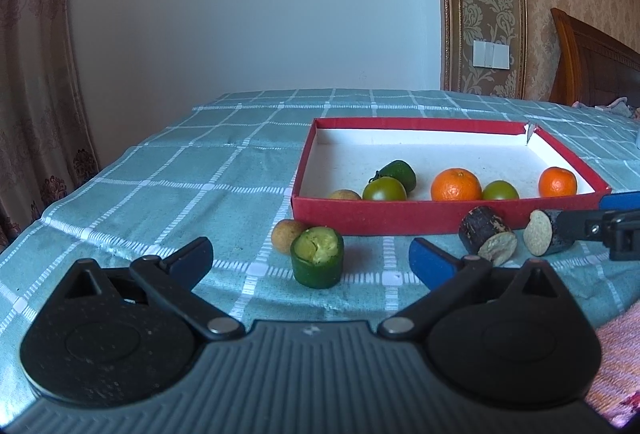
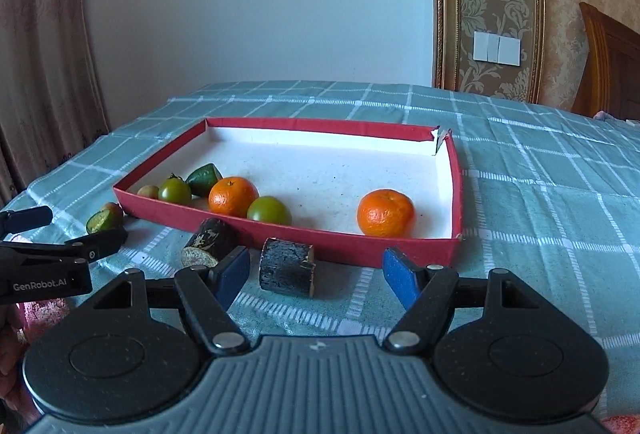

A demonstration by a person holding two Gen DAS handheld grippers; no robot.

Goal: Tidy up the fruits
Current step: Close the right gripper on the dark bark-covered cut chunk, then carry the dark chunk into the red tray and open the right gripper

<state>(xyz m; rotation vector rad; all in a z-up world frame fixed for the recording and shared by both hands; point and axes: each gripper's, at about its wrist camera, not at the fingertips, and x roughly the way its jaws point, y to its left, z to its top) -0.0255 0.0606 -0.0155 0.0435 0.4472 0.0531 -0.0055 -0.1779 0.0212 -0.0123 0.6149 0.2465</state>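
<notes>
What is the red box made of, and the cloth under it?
The red box looks like thin cardboard: matte red outside, white inside, with one corner torn open. The cloth looks like woven fabric, probably cotton, in dull green with white checks; it wrinkles softly at the edges.

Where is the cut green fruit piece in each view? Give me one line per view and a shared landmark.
Left wrist view: the cut green fruit piece stands low centre on the tablecloth, between the open claw's fingers.
Right wrist view: it lies far left, beyond the other claw's fingers.
Shared landmark: the red box; the piece sits just outside its near left corner.
</notes>
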